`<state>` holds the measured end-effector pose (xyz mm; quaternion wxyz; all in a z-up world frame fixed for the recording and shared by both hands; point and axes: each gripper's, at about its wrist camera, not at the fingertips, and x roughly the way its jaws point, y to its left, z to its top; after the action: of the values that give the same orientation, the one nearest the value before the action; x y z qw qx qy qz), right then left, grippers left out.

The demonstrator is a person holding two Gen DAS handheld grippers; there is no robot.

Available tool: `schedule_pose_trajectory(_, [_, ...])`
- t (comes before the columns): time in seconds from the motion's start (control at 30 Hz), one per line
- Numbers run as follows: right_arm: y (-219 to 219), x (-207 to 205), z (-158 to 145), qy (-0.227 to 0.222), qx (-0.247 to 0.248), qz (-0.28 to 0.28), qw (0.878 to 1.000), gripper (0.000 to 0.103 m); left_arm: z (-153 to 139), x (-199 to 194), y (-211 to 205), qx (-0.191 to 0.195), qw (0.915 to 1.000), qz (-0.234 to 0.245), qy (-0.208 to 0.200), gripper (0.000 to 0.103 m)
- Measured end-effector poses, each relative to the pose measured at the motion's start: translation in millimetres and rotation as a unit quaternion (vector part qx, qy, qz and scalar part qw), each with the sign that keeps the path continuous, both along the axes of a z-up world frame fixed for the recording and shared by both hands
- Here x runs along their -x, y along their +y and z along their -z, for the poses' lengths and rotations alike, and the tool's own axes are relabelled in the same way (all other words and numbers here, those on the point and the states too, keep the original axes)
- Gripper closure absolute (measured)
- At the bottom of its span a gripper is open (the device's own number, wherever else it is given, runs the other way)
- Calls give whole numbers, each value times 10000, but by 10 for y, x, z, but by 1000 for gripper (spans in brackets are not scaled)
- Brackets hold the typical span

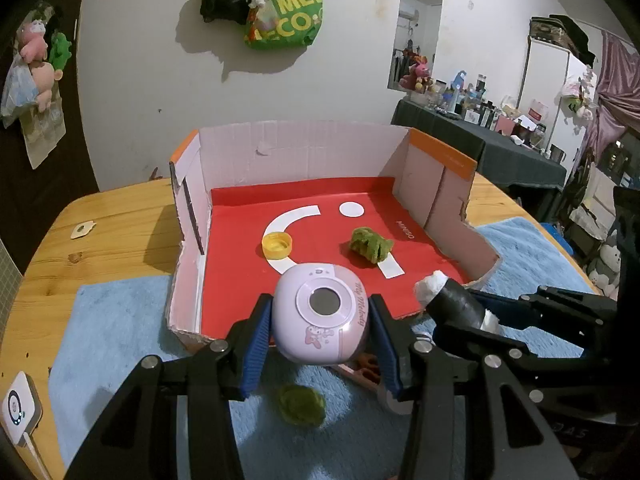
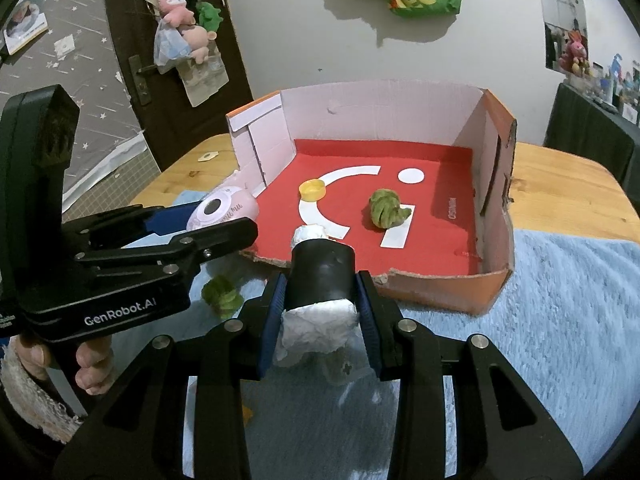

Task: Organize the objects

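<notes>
Left gripper (image 1: 320, 328) closed on a lilac toy camera (image 1: 320, 314), blue pads pressing its two sides, lens ring facing up toward the view. Held above the near edge of the cardboard box (image 1: 304, 140), partly over its red floor and partly over the blue towel (image 1: 116, 328) in front of the box. Right gripper (image 2: 320, 304) closed on a black roll with white paper ends (image 2: 322, 276), one white end pointing into the box, the other crumpled end hanging toward the camera. Held just at the torn near wall of the box, above the towel. Inside the box, on the red floor: a yellow bottle cap (image 1: 277, 245) toward the left wall, and a green crumpled piece (image 1: 370, 245) to the right of the cap, well apart from it. In front of the box, on the towel below the left gripper, another green piece (image 1: 302, 404). Under the box and towel, a wooden table (image 1: 120, 216). Left of the box, near the table edge, a small white device (image 1: 18, 412).
</notes>
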<state>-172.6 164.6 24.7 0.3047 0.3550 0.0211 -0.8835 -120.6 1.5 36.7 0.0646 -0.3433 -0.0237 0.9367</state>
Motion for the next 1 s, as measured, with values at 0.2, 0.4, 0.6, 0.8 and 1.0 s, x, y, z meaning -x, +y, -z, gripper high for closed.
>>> schedule_pose_trajectory(0.2, [-47,55,-3,9,-46,-38,10000,69,32,86,-25,21,10000,-33,-62,54])
schedule_pose_trajectory(0.4, [-69,96,-34,23,-49,-45,10000,69,41,126,-44,17,10000,-44,-85,54])
schedule_pose_trajectory(0.6, [-96,157,-92,95,-61,-61,9999,69,32,157,-54,27,10000,-35,-64,54])
schedule_pose_trajectory(0.8, [-119,218,-109,88,-75,-74,9999,69,6,240,-75,64,10000,-26,-35,54])
schedule_pose_trajectory(1.0, [-129,291,-85,-18,-58,-93,9999,69,28,301,-92,59,9999,-25,-101,54])
